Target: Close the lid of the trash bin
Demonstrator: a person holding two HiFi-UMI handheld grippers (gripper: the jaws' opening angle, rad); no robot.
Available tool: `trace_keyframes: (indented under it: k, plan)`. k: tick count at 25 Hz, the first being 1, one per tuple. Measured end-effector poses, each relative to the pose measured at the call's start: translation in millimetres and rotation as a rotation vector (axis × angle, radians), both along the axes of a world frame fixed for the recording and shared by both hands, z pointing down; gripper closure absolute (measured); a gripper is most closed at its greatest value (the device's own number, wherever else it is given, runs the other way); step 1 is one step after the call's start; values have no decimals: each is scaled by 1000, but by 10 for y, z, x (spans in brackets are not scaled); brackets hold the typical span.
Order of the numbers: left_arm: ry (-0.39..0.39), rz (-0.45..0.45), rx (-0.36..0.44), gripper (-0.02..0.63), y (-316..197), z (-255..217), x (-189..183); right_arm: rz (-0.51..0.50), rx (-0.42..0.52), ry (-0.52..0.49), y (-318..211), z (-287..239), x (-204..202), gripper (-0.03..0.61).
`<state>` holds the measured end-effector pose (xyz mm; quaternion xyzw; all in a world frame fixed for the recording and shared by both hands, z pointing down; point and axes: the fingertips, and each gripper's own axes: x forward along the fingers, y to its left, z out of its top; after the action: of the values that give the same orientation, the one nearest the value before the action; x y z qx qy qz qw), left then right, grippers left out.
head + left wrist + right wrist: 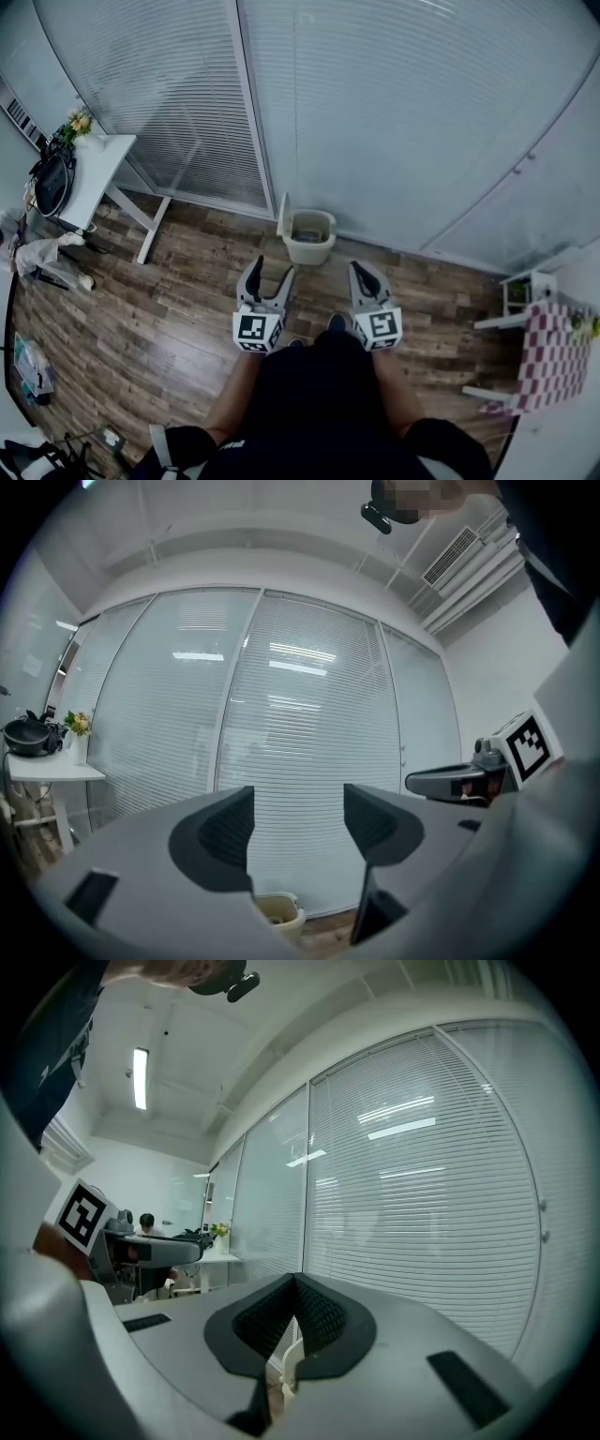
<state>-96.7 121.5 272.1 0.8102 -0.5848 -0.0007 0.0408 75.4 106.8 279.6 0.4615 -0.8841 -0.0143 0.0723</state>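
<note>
A small beige trash bin (310, 238) stands on the wood floor against the blind-covered glass wall, its lid (283, 216) upright at the bin's left side. Both grippers are held level in front of me, short of the bin and apart from it. My left gripper (272, 271) is open with nothing between its jaws; in the left gripper view the bin (278, 912) shows low in the gap. My right gripper (365, 273) is shut on nothing; in the right gripper view a pale sliver of the bin (289, 1365) peeks below the closed pads.
A white table (98, 164) with flowers (77, 122) and a black bag stands far left, with clutter on the floor beneath it. A checkered cloth (544, 361) and a white shelf (525, 286) are at the right. The glass wall (375, 122) runs behind the bin.
</note>
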Motion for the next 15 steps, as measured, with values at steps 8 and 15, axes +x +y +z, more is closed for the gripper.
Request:
trace_keyframes:
  k: [8,15]
  plan:
    - [13,-6,14,327,55,21,-91,26,28,-58,89,-93,2,575]
    - [27,2,-9,327,90,111,-198,72,32,-74,106,-42,52,574]
